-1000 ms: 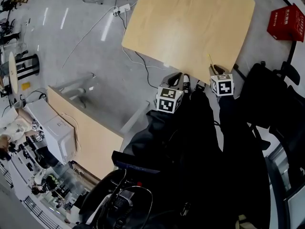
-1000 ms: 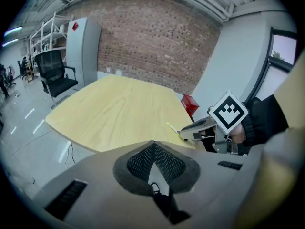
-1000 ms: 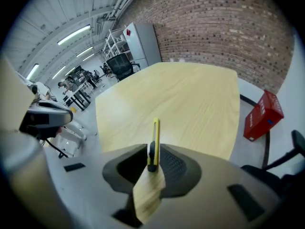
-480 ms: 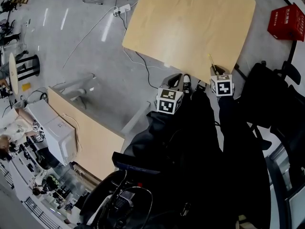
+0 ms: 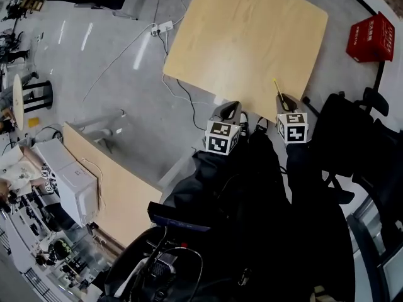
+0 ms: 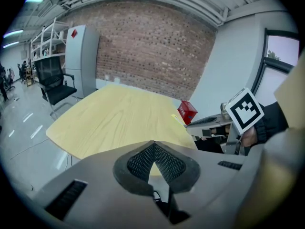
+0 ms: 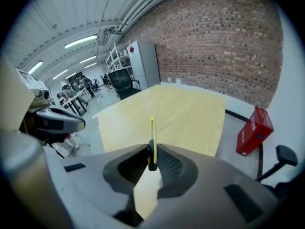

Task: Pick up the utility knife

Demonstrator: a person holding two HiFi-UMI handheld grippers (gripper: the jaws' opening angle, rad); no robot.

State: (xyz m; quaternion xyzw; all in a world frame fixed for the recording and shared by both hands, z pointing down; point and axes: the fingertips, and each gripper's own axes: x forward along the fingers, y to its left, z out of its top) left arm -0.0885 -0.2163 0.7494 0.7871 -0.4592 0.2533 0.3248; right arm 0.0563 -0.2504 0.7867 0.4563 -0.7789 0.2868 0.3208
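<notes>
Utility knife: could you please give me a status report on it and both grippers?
Left gripper shut, empty. Right gripper shut on utility knife, yellow body pointing out over the wooden table. Nothing in the way.

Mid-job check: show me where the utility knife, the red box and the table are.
utility knife [image 7: 152,132]: right gripper view, its yellow body above the jaws.
red box [image 5: 369,36]: head view, its top face.
table [image 5: 252,36]: head view, bare middle of the top.

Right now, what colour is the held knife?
Utility knife: yellow, clearest in the right gripper view.
</notes>
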